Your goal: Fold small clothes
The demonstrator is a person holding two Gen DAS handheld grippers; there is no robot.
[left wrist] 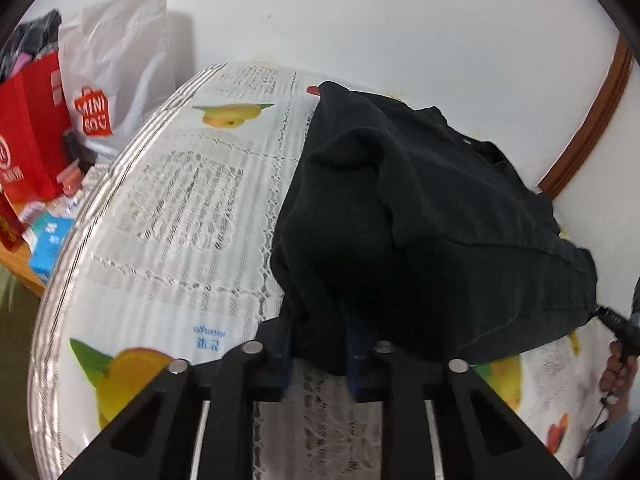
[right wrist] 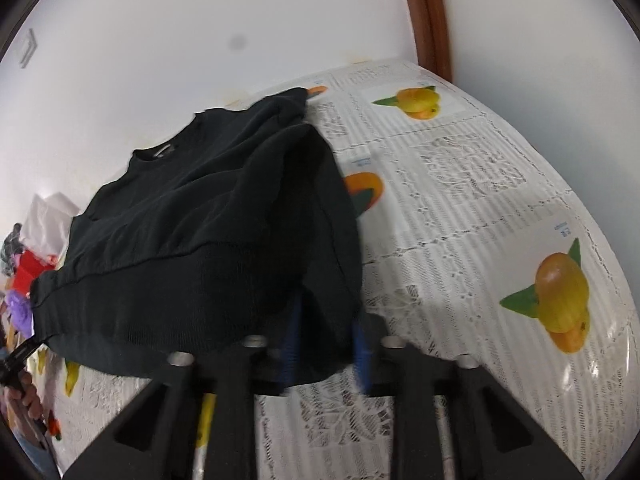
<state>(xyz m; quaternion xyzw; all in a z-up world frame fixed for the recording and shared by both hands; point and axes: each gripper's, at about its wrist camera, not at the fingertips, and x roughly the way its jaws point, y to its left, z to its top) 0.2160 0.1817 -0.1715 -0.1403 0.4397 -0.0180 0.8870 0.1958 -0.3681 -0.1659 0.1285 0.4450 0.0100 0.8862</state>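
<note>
A black sweater lies on a round table, its ribbed hem lifted toward me. My left gripper is shut on the hem's left corner; blue pads show under the cloth. In the right wrist view the same sweater fills the left half, neckline at the far side. My right gripper is shut on the hem's right corner, blue pads pinching the fabric. Both corners are held a little above the tablecloth. The other gripper's tip shows at each view's edge.
The round table has a white lace cloth printed with fruit and text. Left of it, a side table holds red bags, a white Miniso bag and small boxes. A white wall and a brown door frame stand behind.
</note>
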